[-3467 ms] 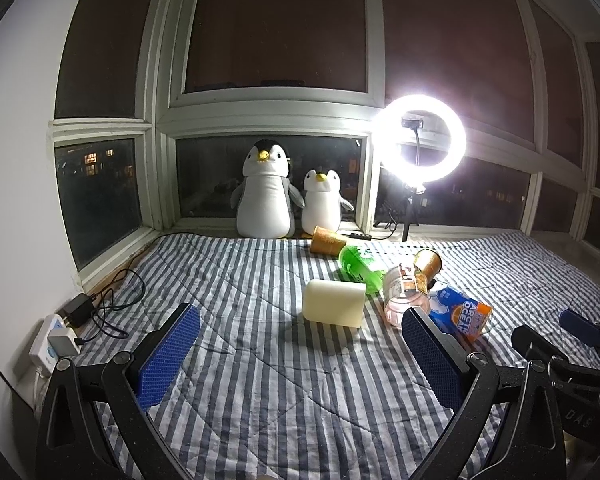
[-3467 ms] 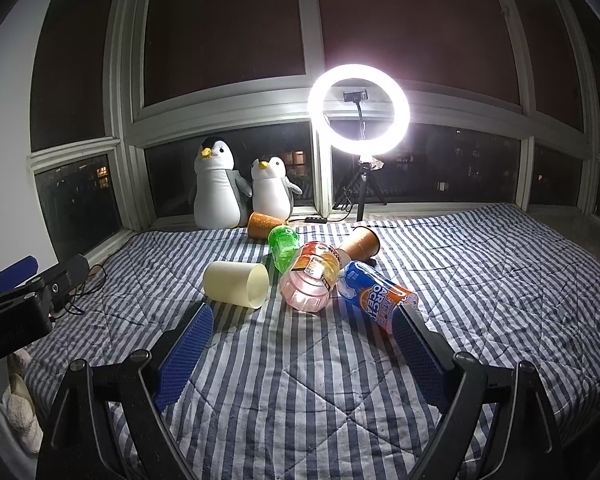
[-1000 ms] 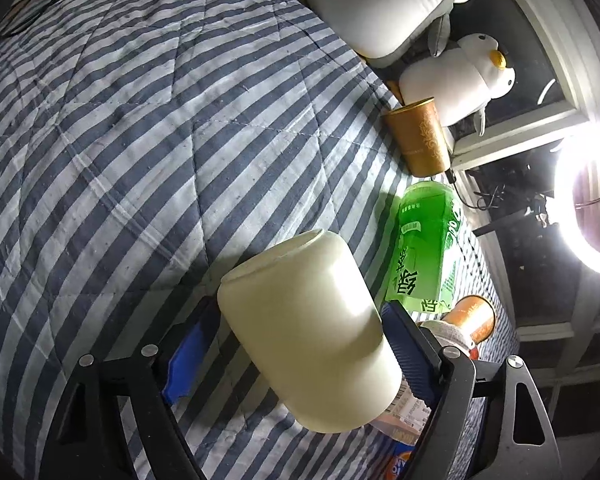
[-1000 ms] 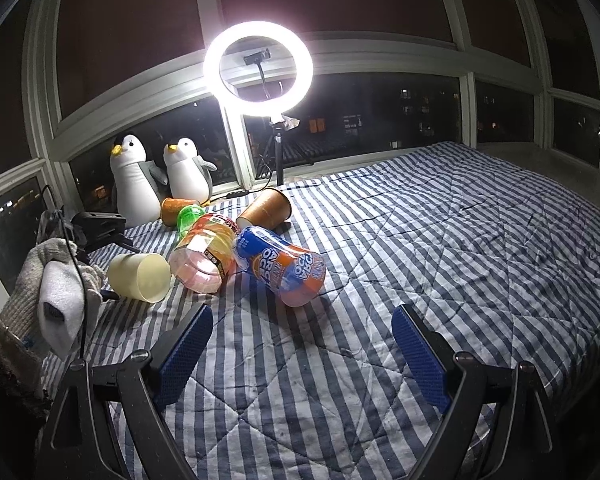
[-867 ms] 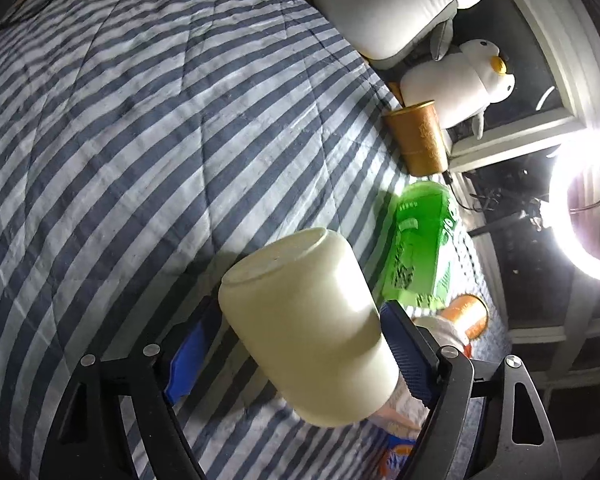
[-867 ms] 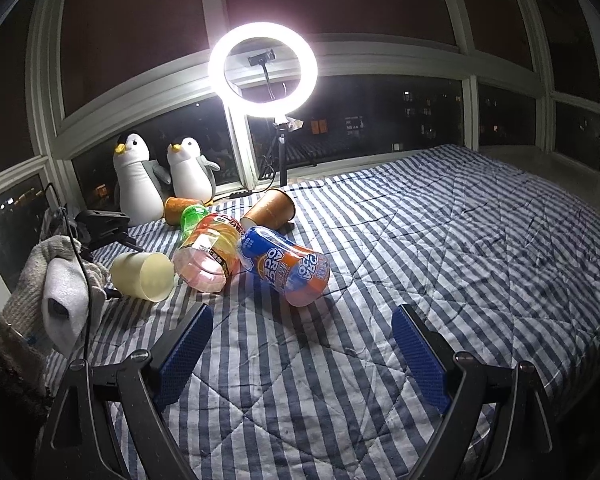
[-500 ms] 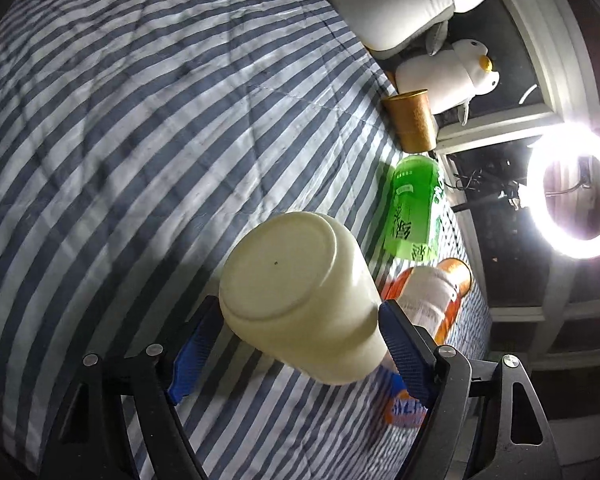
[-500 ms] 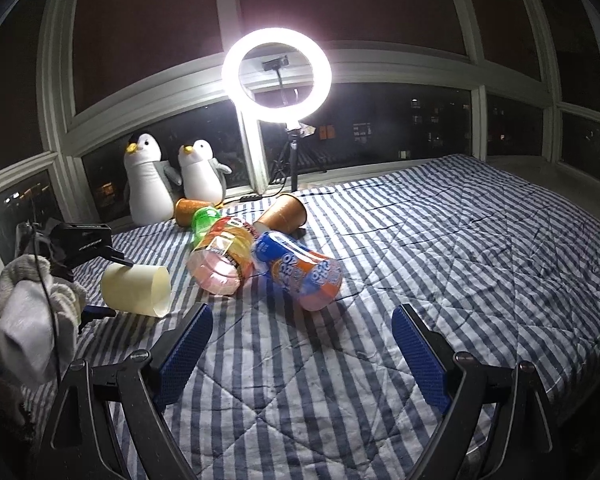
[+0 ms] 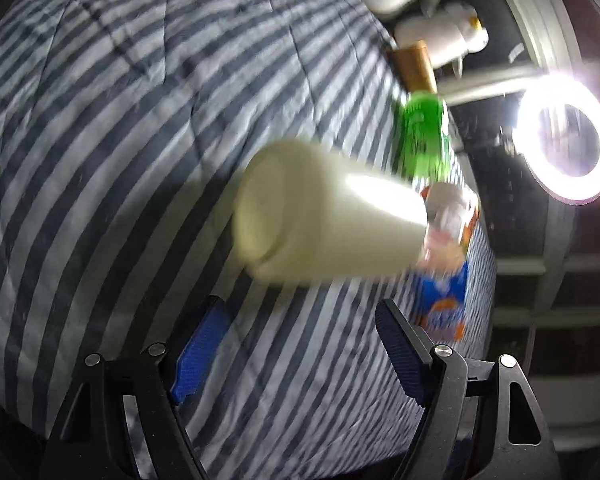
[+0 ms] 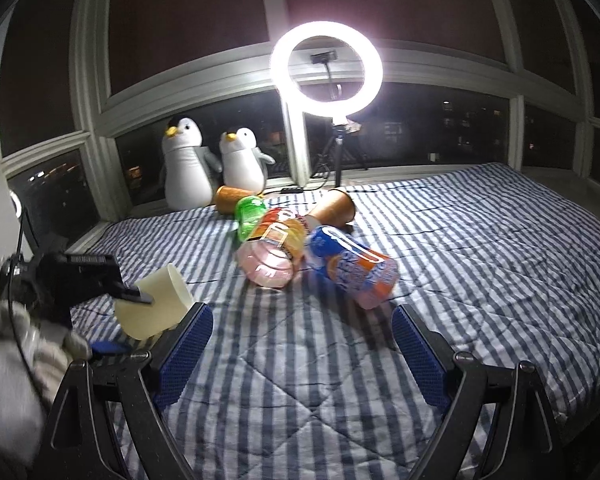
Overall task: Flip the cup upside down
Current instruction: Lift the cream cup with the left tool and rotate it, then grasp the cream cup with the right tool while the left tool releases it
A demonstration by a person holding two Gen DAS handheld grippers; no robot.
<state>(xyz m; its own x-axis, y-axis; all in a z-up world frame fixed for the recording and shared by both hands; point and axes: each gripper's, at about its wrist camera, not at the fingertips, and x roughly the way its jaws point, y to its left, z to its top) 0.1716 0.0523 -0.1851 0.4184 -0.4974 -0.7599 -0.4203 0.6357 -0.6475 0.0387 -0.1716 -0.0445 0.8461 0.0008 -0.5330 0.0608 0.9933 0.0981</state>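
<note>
The cream plastic cup [image 9: 324,216] is blurred in the left wrist view, tilted with its flat base toward the camera, ahead of my left gripper [image 9: 296,344] and clear of both blue pads. The left jaws stand wide apart with nothing between them. In the right wrist view the cup [image 10: 152,306] is tilted over the striped bedspread [image 10: 460,264], its mouth up and to the right, with the left gripper's finger [image 10: 134,298] right against its side. My right gripper [image 10: 298,348] is open and empty, low over the bedspread.
A pink-orange bottle [image 10: 274,250], a blue-orange bottle [image 10: 352,268], a green bottle [image 10: 248,210] and two brown paper cups [image 10: 334,208] lie mid-bed. Two plush penguins [image 10: 188,164] and a bright ring light [image 10: 326,70] stand by the window.
The left gripper held the cup between its pads and turned it base-first; now the jaws are apart and the cup sits ahead of them, blurred. The right gripper stayed open.
</note>
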